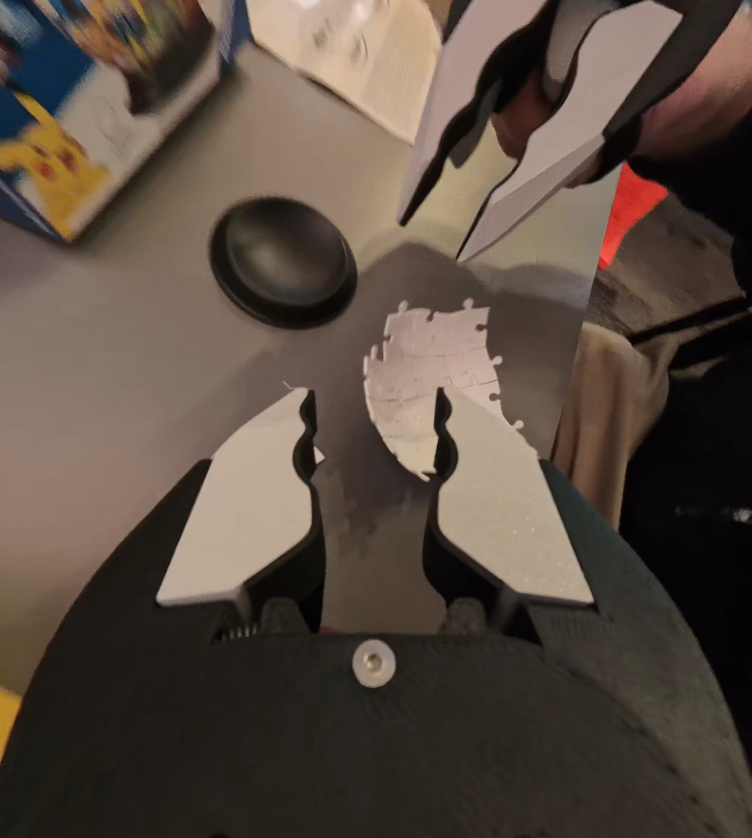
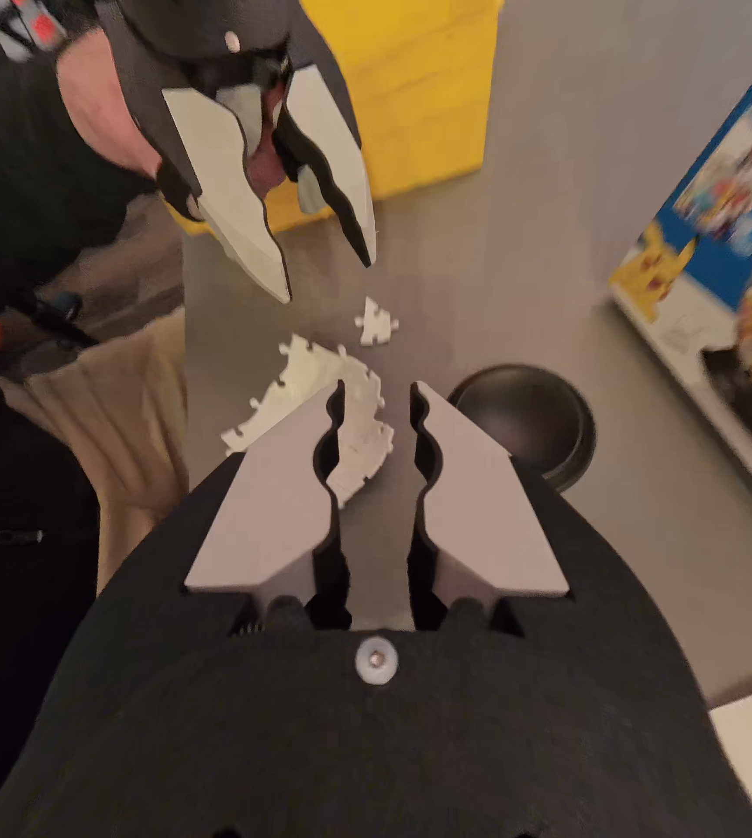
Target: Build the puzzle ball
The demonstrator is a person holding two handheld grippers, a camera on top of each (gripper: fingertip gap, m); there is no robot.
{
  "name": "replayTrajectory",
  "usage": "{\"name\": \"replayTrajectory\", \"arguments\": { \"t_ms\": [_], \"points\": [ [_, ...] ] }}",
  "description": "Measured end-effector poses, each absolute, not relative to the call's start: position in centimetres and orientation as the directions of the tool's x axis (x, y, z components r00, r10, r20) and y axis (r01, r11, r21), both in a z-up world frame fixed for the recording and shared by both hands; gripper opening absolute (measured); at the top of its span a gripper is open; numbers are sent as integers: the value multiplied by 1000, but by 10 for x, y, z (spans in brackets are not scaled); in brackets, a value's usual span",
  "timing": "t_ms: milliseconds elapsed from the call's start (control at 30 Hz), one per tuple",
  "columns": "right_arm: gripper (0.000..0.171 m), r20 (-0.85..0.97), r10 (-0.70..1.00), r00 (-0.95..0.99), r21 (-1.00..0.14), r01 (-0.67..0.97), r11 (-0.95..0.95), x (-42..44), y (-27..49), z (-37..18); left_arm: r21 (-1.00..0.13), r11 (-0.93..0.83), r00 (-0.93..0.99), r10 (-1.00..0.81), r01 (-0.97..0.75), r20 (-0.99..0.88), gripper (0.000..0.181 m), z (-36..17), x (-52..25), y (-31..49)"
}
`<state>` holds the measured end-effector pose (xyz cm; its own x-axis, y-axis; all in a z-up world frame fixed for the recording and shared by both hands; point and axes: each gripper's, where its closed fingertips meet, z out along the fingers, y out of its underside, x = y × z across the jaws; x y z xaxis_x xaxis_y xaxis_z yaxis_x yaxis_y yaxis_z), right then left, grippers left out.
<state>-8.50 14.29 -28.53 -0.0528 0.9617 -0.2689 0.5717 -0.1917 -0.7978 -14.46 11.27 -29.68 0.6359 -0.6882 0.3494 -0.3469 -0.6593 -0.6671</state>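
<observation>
A curved white section of joined puzzle pieces (image 1: 428, 376) lies blank side up on the grey table, near its edge. It also shows in the right wrist view (image 2: 306, 381). A single loose white piece (image 2: 374, 323) lies just beyond it. My left gripper (image 1: 374, 393) is open and empty, hovering just left of the section. My right gripper (image 2: 376, 385) is open and empty above the section's right part. Each gripper shows in the other's view: the right (image 1: 432, 240), the left (image 2: 326, 282), both open. A black round stand (image 1: 281, 263) sits beside the section.
A blue and yellow puzzle box (image 1: 47, 113) stands behind the stand, and shows too in the right wrist view (image 2: 705, 272). A yellow box (image 2: 419, 90) and a white sheet (image 1: 356, 59) lie on the table. The table edge (image 2: 183, 317) runs beside a person's beige trousers (image 2: 115, 408). Tip to tip, the grippers are about 8 cm apart. Between my left fingertips and the single loose white piece (image 2: 374, 323) there is roughly 7 cm.
</observation>
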Motion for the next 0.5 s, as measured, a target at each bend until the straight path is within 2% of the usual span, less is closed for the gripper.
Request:
{"name": "replayTrajectory", "arguments": {
  "t_ms": [100,200,267,333,367,500],
  "points": [
    [28,-220,974,-57,-879,445,-172,-90,141,-233,-807,-511,674,-711,-296,204,50,-235,-147,113],
    [26,-212,973,-85,-913,373,-167,-105,122,-193,-931,-295,603,-790,-217,110,43,-167,-118,95],
    [29,-154,986,-72,-929,350,-119,-117,110,-172,-960,-177,572,-820,-219,21,49,-142,-94,83],
    [22,-99,992,-81,-946,318,-68,-126,96,-150,-979,-103,521,-853,-176,-4,47,-127,-72,70],
    [20,-76,994,-82,-944,328,-45,-129,89,-144,-986,-81,515,-857,-146,-6,55,-122,-64,68],
    [17,34,999,-34,-941,335,43,-132,74,-130,-995,-32,516,-856,-90,-19,61,-106,-53,56]
  ]
}}
